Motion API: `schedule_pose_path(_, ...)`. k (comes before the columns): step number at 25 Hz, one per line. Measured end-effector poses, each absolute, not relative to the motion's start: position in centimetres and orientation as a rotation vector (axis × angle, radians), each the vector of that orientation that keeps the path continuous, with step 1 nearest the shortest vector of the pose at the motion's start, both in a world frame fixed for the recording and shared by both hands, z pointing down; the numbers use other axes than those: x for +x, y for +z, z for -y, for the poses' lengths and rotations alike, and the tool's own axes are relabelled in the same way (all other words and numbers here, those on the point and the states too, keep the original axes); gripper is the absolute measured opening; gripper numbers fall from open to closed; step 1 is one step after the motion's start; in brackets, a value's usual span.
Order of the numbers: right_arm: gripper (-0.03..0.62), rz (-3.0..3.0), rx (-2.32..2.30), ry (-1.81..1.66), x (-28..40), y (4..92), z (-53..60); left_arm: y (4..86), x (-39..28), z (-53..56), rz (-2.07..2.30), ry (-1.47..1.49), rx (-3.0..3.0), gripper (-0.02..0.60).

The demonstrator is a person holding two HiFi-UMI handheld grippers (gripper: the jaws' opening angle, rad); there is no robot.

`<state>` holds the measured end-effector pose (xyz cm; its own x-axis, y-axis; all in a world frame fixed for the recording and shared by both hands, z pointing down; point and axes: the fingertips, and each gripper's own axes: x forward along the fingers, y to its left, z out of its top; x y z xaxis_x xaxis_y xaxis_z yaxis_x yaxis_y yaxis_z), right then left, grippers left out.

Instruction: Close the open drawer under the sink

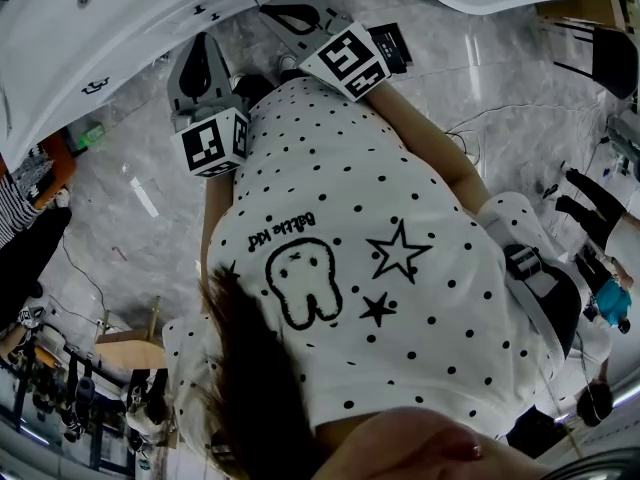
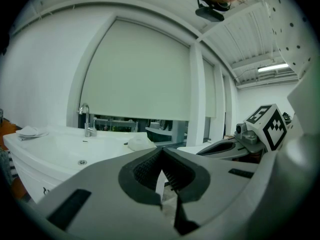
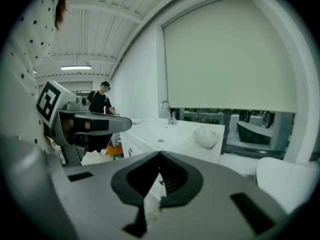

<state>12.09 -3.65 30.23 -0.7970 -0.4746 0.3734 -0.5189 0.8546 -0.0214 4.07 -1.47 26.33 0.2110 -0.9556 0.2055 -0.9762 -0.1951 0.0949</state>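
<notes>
Head view looks steeply down: the sink stands at upper left, and the drawer fronts beneath it show their handles. None visibly stands proud, though the angle is poor. The left gripper and right gripper are both held short of the sink, clear of it, tongs pressed together on nothing. Judgement: either the drawer already sits shut, or an open one lies out of sight below the sink. The next move calls first for a clear look at those fronts.

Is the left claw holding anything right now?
No, the left claw is shut tight, its two jaws meeting at the tip with nothing between them.
</notes>
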Motion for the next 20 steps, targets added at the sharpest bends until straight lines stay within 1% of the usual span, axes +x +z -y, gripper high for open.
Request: schedule_pose_path(20,0.014,2.672,0.744,0.171,11.92,30.23,3.90,26.33,3.58,1.60,1.861,0.138,2.265,0.005)
